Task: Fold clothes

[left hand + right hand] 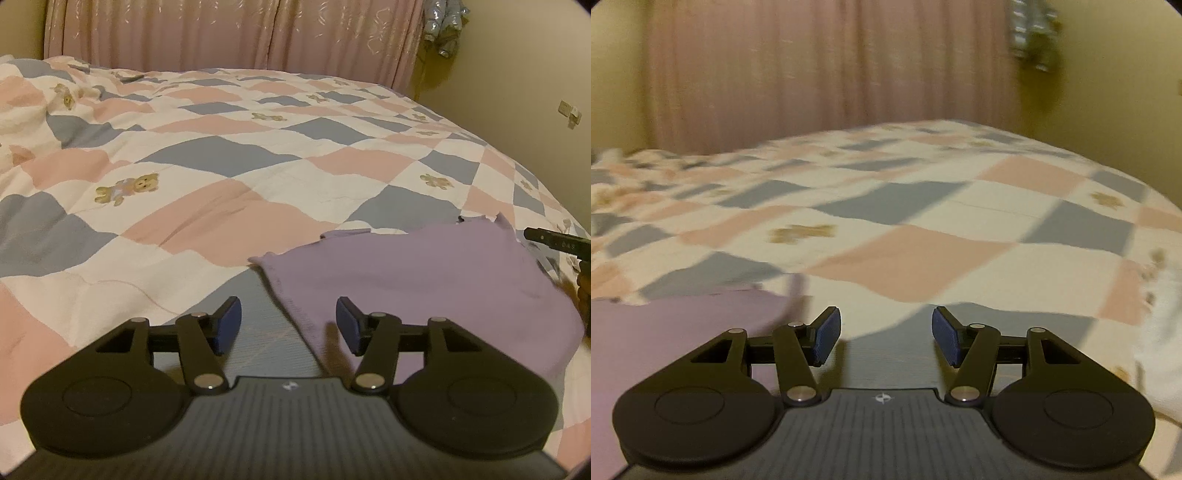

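A lilac garment (436, 280) lies on the checked bedspread near the bed's front right part. My left gripper (288, 325) is open and empty, just above the bed, with the garment's left edge by its right finger. In the right wrist view the same garment (665, 332) lies at the lower left. My right gripper (886, 334) is open and empty, to the right of the garment, over the bedspread. The tip of the right gripper (554, 242) shows at the right edge of the left wrist view, at the garment's far right corner. The right wrist view is blurred.
The bed has a pink, blue and white checked bedspread (221, 155) with teddy bear prints, rumpled at the far left. Pink curtains (229, 33) hang behind the bed. A yellow wall (517, 92) with a socket stands to the right.
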Tool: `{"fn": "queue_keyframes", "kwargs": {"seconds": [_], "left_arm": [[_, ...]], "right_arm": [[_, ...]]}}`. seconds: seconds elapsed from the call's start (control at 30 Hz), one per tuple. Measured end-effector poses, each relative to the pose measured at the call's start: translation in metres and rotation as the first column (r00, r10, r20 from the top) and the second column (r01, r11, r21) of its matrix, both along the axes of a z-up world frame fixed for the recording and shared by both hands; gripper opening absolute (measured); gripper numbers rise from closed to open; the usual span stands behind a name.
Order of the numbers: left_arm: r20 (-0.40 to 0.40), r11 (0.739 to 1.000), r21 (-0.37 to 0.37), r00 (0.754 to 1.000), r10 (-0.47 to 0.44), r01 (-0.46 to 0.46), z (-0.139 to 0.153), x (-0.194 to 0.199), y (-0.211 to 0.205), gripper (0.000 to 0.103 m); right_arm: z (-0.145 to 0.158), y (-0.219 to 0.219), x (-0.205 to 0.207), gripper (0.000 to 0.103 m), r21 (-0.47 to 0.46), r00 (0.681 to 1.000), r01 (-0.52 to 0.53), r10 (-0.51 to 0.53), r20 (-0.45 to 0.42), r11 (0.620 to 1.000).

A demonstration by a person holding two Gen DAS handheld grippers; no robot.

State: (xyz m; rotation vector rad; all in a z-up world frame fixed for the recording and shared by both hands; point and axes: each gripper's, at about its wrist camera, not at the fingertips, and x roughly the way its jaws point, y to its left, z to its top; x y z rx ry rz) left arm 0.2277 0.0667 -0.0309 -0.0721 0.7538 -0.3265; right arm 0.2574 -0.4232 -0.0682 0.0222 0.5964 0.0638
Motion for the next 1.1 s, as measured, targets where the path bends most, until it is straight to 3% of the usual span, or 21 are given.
{"fn": "queue_keyframes", "kwargs": {"seconds": [0.13, 0.27, 0.6, 0.67, 0.7, 0.73, 0.77, 0.8, 0.97, 1.1], "left_arm": [[-0.022, 0.999, -0.033, 1.0, -0.015, 0.014, -0.002, 0.009, 0.002, 0.052], [-0.044, 0.997, -0.066, 0.999, -0.031, 0.028, -0.004, 0.019, 0.005, 0.05], [-0.09, 0.994, -0.11, 0.995, -0.038, 0.028, -0.013, 0.045, 0.002, 0.033], [-0.091, 0.993, -0.113, 0.995, -0.025, 0.015, -0.015, 0.048, 0.003, 0.025], [-0.091, 0.994, -0.113, 0.996, -0.019, 0.008, -0.016, 0.049, 0.004, 0.018], [-0.085, 0.994, -0.113, 0.996, -0.015, 0.005, -0.016, 0.049, 0.005, 0.003], [-0.069, 0.993, -0.115, 0.997, -0.015, 0.007, -0.014, 0.047, 0.006, 0.0], [-0.053, 0.993, -0.117, 0.998, -0.016, 0.009, -0.013, 0.045, 0.007, 0.0], [0.021, 0.992, -0.122, 1.0, -0.017, 0.02, -0.004, 0.037, 0.012, 0.0], [0.025, 0.992, -0.123, 1.0, -0.009, 0.013, -0.004, 0.045, 0.012, 0.0]], "right_arm": [[0.002, 0.001, -0.001, 0.058, 0.041, 0.993, -0.119, 0.119, 0.017, 0.992], [0.004, 0.001, 0.006, 0.058, 0.08, 0.988, -0.152, 0.151, 0.016, 0.985], [-0.006, 0.003, 0.03, 0.056, 0.183, 0.978, -0.201, 0.209, -0.025, 0.962], [-0.009, 0.003, 0.035, 0.047, 0.203, 0.975, -0.21, 0.221, -0.032, 0.956], [-0.01, 0.003, 0.038, 0.036, 0.214, 0.973, -0.215, 0.227, -0.036, 0.953], [-0.01, 0.002, 0.039, 0.028, 0.221, 0.972, -0.216, 0.23, -0.04, 0.951], [-0.01, 0.002, 0.041, 0.01, 0.23, 0.971, -0.221, 0.237, -0.045, 0.948], [-0.01, 0.002, 0.041, 0.001, 0.233, 0.968, -0.229, 0.245, -0.046, 0.945], [0.005, 0.005, 0.036, 0.001, 0.207, 0.972, -0.233, 0.234, 0.019, 0.95], [0.008, 0.006, 0.039, 0.001, 0.195, 0.974, -0.225, 0.223, 0.035, 0.955]]}}
